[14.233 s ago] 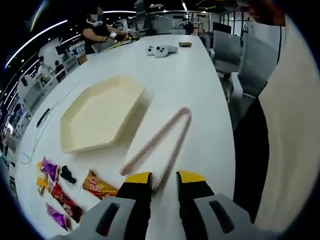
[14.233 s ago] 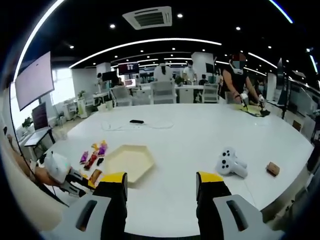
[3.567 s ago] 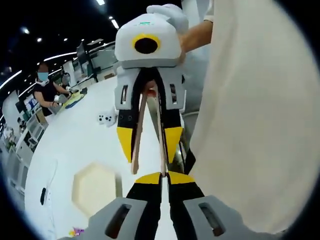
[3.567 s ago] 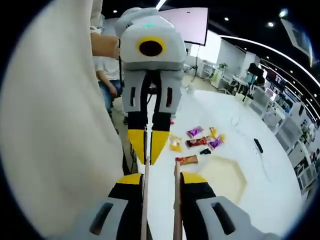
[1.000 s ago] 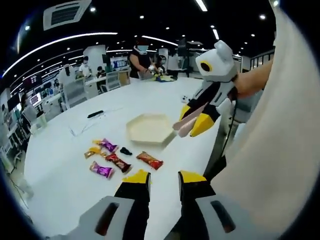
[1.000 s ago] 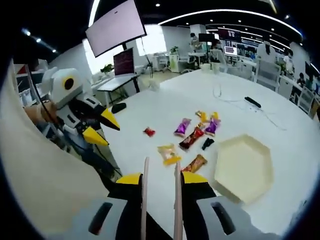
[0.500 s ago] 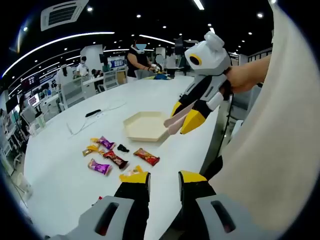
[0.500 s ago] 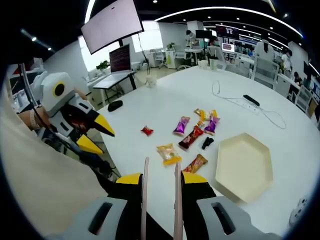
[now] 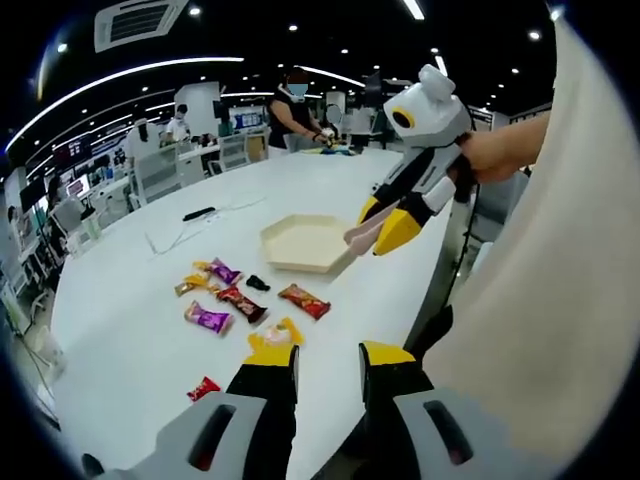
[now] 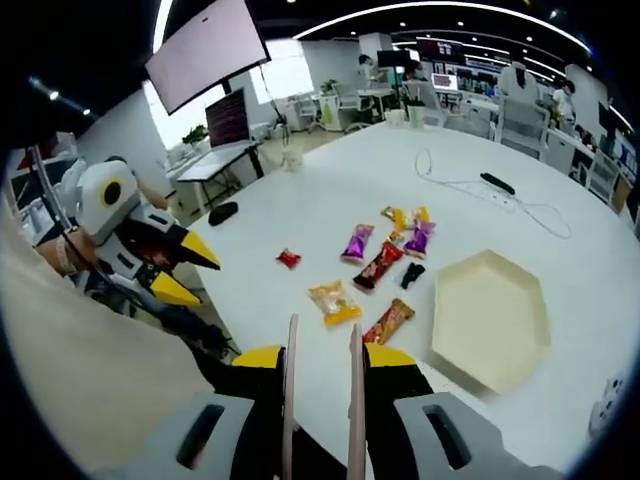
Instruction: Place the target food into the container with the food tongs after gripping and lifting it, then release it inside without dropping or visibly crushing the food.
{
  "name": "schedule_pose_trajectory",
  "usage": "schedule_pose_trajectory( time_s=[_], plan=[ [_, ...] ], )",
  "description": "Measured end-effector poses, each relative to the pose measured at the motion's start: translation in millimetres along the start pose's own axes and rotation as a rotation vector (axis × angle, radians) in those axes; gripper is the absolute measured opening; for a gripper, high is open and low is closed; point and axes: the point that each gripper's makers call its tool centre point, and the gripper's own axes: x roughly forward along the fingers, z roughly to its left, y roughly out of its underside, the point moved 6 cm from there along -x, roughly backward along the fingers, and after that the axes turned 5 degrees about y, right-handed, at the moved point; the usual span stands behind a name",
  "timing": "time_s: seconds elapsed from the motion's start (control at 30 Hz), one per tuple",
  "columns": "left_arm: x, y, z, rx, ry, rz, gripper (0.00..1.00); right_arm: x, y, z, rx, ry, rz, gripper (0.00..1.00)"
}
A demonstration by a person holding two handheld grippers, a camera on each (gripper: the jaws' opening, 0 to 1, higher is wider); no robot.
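While tongs [image 10: 320,400] run off-frame (base hidden), right gripper [image 10: 320,365] grips them.

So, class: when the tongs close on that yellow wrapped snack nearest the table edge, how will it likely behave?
The yellow snack looks like a thin, crinkly packet, so probably light and floppy. Its glossy wrapper may slip between the tongs. It lies flat on the table, so it probably won't roll.

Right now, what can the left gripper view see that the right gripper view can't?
Left gripper view alone: the right gripper seen from outside, pinching pink tongs, and a person's hand holding it.

Right gripper view alone: a wall screen, the left gripper open, and the tongs' two arms rising between its own jaws.

Both: the white table, the hexagonal tray and the wrapped snacks.
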Motion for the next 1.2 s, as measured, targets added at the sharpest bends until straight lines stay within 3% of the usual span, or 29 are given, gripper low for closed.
schedule_pose_trajectory(
  time_s=[0.43, 1.2],
  plan=[
    [-0.2, -0.1, 2.9, -0.003, -0.004, -0.006, 0.25, 2.1, -2.4, 2.1, -0.002, -0.014, -0.014, 0.29],
    [-1.5, 3.3, 1.9, -0.015, -0.007, -0.006, 0.26, 9.3, 4.4, -2.6, 0.011, 0.001, 0.031, 0.29]
  ],
)
